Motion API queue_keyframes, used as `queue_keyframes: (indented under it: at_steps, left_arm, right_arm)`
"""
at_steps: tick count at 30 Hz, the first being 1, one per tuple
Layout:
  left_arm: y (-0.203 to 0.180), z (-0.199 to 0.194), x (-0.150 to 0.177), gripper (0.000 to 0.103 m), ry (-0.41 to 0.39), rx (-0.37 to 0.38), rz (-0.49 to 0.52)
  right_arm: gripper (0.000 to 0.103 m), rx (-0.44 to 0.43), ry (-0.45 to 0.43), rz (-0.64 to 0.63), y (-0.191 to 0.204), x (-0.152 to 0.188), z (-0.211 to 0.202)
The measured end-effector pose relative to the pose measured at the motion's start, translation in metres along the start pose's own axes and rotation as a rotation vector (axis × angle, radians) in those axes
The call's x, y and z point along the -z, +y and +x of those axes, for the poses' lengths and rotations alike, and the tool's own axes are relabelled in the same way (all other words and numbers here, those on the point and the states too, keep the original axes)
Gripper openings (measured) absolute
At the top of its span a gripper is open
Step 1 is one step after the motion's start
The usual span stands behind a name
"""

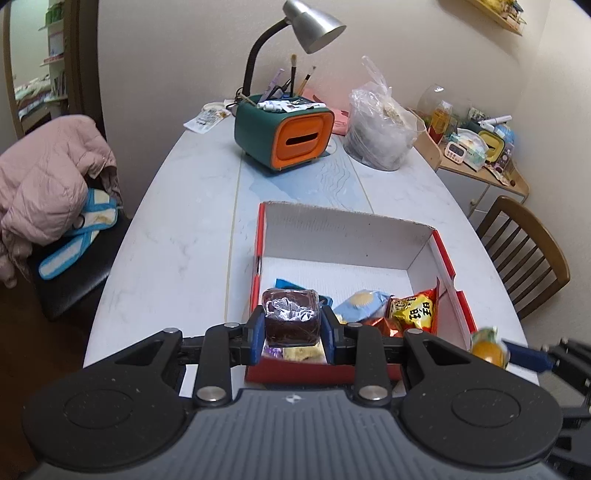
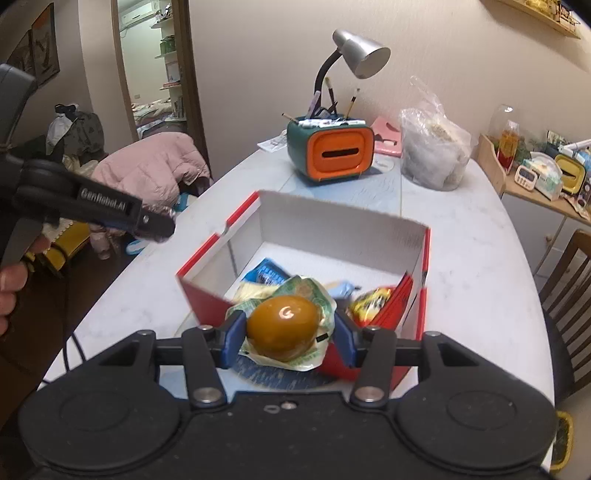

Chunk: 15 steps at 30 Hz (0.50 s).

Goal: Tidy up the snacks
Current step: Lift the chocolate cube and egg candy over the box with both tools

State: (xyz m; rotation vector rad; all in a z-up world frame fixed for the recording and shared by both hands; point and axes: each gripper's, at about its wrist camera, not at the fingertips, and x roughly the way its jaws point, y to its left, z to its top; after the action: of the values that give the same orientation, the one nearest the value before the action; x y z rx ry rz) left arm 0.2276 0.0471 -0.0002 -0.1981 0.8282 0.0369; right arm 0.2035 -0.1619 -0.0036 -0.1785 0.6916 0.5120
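A red cardboard box with a white inside (image 1: pixel 347 236) (image 2: pixel 332 232) stands on the white table and holds several snack packets, among them a gold one (image 1: pixel 412 310) (image 2: pixel 369 302) and a blue one (image 2: pixel 266 275). My left gripper (image 1: pixel 291 325) is shut on a dark brown wrapped cake (image 1: pixel 291 315), held over the box's near left corner. My right gripper (image 2: pixel 284 332) is shut on a wrapped brown egg snack (image 2: pixel 282 325), held just before the box's near edge; it also shows blurred at the right of the left wrist view (image 1: pixel 489 347).
A green and orange tissue box with pens (image 1: pixel 284 133) (image 2: pixel 328 151), a desk lamp (image 1: pixel 314 26) and a clear plastic bag (image 1: pixel 380 133) stand at the table's far end. Chairs stand on the left (image 1: pixel 70 273) and right (image 1: pixel 524 251). A cluttered side shelf (image 1: pixel 480 155) stands at right.
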Motion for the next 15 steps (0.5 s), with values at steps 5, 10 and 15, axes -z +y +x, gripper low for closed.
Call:
queue_keyframes:
  at_steps: [5, 10, 15]
  left_arm:
    - [-0.010, 0.020, -0.012, 0.030, 0.023, -0.019, 0.020]
    - [-0.016, 0.043, -0.020, 0.030, 0.058, -0.031, 0.028]
    - [-0.018, 0.068, -0.026, 0.030, 0.105, -0.041, 0.032]
  right_arm:
    - [0.050, 0.003, -0.008, -0.005, -0.010, -0.018, 0.017]
    - [0.050, 0.005, 0.009, -0.020, -0.016, -0.029, 0.038]
    - [0.050, -0.003, 0.041, -0.019, -0.023, -0.036, 0.060]
